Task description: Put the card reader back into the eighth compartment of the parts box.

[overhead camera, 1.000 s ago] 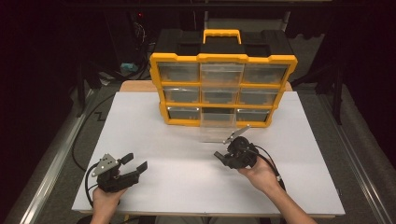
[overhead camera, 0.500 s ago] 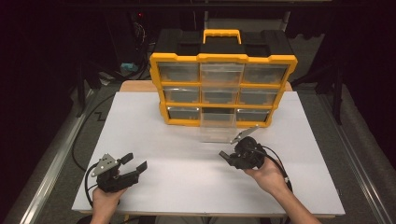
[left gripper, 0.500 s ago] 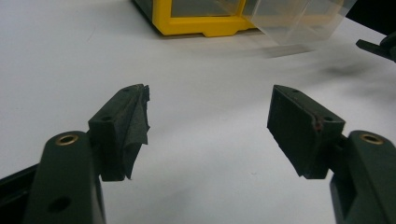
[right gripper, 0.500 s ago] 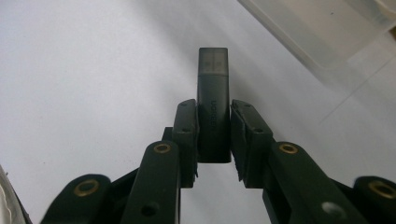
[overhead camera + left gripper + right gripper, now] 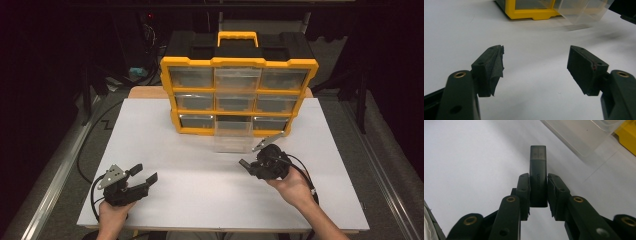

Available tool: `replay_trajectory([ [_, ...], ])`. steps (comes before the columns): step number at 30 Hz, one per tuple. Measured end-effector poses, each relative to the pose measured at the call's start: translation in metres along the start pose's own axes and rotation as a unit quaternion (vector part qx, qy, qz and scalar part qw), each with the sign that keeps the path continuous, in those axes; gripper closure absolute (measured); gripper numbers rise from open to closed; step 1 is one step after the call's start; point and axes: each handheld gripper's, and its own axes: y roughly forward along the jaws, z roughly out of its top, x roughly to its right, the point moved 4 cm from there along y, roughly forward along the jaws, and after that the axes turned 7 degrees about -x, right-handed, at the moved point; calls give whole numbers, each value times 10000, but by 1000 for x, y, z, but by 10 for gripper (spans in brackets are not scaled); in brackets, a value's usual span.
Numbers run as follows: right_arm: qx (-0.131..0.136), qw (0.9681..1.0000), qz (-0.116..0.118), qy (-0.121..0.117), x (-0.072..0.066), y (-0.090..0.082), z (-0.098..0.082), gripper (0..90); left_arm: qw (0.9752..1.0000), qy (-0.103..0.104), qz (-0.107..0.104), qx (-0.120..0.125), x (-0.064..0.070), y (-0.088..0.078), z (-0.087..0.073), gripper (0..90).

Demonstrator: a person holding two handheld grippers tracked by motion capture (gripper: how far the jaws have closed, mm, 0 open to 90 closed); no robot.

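Note:
A yellow and black organizer (image 5: 238, 85) with clear drawers stands at the back of the white table (image 5: 200, 175). Its bottom middle clear drawer (image 5: 232, 137) is pulled out toward me; the same drawer (image 5: 584, 135) shows at the top right of the right gripper view. My right gripper (image 5: 248, 165) hovers just in front of the drawer, shut on a black USB stick (image 5: 538, 177) with a translucent cap, which points away between the jaws. My left gripper (image 5: 145, 176) rests low at the front left, open, with nothing between its pads (image 5: 492, 67).
The organizer's yellow base (image 5: 529, 12) and the clear drawer (image 5: 584, 11) show far off in the left gripper view. Metal rails run along both sides of the table (image 5: 55, 175). Dark surroundings lie beyond the table edges.
My right gripper with the USB stick has drifted slightly right and toward the pulled-out drawer. The left gripper has stayed in place.

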Motion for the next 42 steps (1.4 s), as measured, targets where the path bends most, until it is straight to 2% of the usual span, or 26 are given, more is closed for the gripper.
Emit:
replay_trajectory([
  [20, 137, 9999, -42, -20, 3, -20, 6, 732, 10000, -11, 12, 16, 0, 0, 0, 300],
  [29, 272, 9996, -81, -25, 8, -35, 17, 732, 10000, -13, 19, 21, -1, -1, 0, 300],
  [42, 368, 9992, -153, 31, 17, -43, 36, 732, 10000, -3, 12, 12, -2, -1, 0, 300],
])
